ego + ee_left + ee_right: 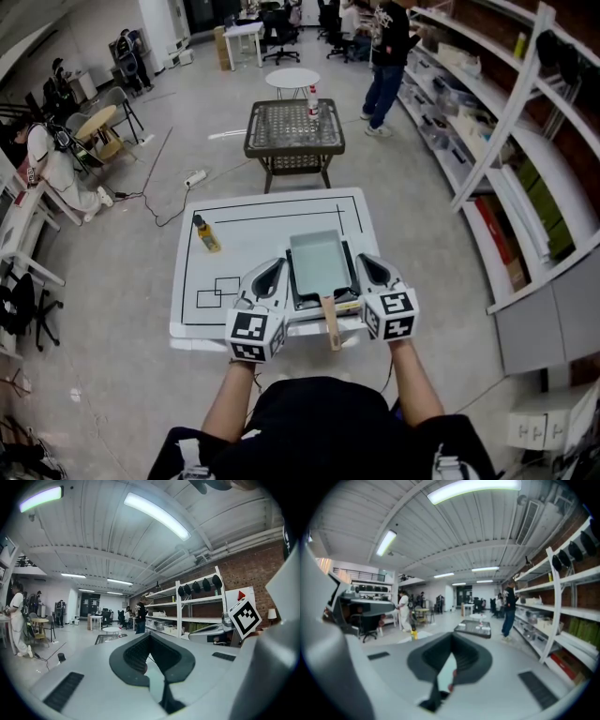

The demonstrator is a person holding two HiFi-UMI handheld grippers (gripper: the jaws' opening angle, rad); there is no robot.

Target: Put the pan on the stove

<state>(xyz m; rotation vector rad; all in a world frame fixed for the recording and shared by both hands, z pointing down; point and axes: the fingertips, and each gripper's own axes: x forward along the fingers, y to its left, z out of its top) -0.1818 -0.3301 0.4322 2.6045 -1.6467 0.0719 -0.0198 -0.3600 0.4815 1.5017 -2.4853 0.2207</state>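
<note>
Closest to the person, the left gripper [270, 274] and right gripper [372, 270] sit either side of the pan [319, 261], each with its jaws closed tip to tip on nothing. The pan's wooden handle [330, 323] juts toward the person over the edge of the table [281, 211]. The pan itself looks to be resting on the black stove [351, 274]. I'd guess it is stiff metal, front-heavy, with a slick rim, so the handle, close to the body, is the sensible place to grip. Further back stands a yellow bottle [206, 234], then a wicker table [295, 127]
</note>
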